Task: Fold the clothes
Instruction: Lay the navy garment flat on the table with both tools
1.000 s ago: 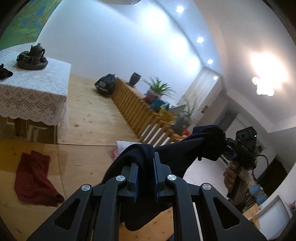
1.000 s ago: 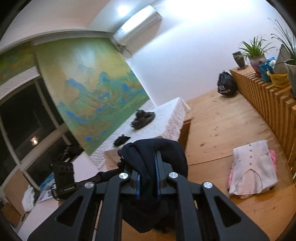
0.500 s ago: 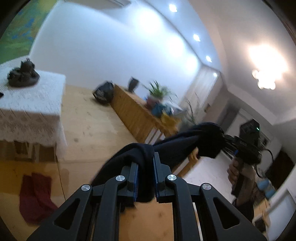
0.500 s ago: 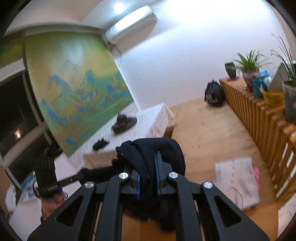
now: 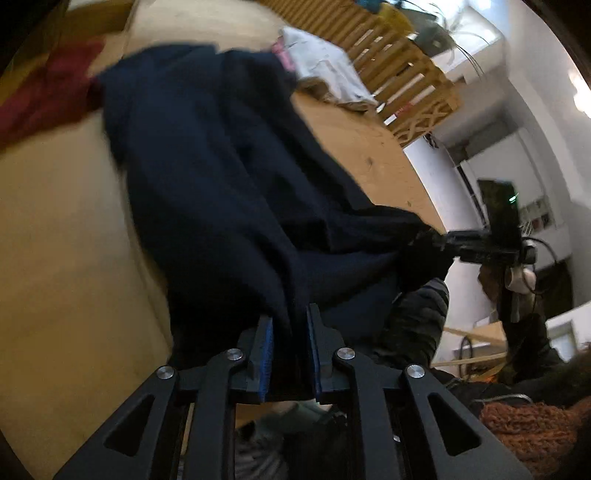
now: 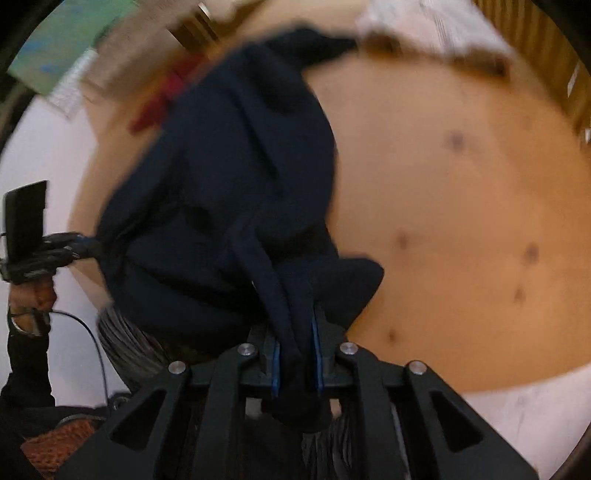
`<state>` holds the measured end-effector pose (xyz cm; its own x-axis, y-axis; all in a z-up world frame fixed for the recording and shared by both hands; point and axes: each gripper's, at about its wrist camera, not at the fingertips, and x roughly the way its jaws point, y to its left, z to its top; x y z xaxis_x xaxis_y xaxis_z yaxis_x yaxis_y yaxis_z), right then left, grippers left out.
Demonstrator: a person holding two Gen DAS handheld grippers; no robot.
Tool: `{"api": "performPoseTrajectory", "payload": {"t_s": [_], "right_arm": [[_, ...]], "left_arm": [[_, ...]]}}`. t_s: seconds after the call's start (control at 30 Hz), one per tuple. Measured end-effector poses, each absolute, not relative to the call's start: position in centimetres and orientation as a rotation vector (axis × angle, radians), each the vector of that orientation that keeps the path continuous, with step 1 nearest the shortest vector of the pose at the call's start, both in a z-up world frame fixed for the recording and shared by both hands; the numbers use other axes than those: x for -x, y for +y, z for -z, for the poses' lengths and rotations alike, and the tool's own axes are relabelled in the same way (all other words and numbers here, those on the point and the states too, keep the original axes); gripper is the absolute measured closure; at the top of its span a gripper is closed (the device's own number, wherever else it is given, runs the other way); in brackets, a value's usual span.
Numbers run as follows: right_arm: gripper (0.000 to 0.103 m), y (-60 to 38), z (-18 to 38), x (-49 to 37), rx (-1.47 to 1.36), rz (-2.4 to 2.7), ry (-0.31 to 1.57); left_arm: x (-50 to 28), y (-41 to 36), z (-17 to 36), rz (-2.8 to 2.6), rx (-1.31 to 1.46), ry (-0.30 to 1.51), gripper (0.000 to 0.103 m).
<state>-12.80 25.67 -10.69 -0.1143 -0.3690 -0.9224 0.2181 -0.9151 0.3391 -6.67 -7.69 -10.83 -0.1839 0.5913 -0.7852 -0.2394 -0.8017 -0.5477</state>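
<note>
The dark garment (image 5: 221,177) lies spread on the wooden floor (image 5: 66,240), between the left gripper (image 5: 290,354) and the right gripper (image 6: 295,362). Behind it on the left lies a red cloth (image 5: 48,92), on the right a folded pile of clothes (image 5: 325,66), beside the wooden slatted railing (image 5: 399,62).

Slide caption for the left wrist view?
Left claw, jaws opening, lays dark navy garment onto wooden floor.

a slatted wooden divider (image 5: 399,59) stood at the far edge of the wooden floor (image 6: 461,206); potted plant (image 5: 439,29) on top, mural (image 6: 70,48) behind.
</note>
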Motion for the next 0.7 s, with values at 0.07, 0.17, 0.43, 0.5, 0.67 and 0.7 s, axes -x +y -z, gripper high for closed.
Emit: {"api": "performPoseTrajectory", "payload": {"t_s": [0.07,0.17,0.43,0.5,0.67,0.7], "right_arm": [[0.084,26.5,10.5,12.6,-1.791,2.056,-0.189],[0.08,27.0,8.7,12.6,-1.753,2.081,-0.144],[0.057,27.3,3.5,16.6,-1.622,2.208,-0.027],[0.047,27.0,3.2,19.4,-1.556,2.266,-0.073],[0.047,23.3,5.6,26.3,-1.49,2.339,0.03],[0.047,22.2,6.4,27.8,-1.482,2.347,0.086]], "left_arm": [[5.6,-9.4,10.4,-2.05,1.538,-0.455,0.078],[5.3,-11.7,9.0,-2.098,1.533,-0.468,0.078],[16.0,-12.3,6.3,-2.276,1.459,-0.351,0.076],[19.8,-11.3,6.6,-2.296,1.435,-0.329,0.076],[26.8,-8.6,9.3,-2.386,1.468,-0.124,0.076],[27.8,-8.6,10.0,-2.386,1.49,-0.132,0.076]]}}
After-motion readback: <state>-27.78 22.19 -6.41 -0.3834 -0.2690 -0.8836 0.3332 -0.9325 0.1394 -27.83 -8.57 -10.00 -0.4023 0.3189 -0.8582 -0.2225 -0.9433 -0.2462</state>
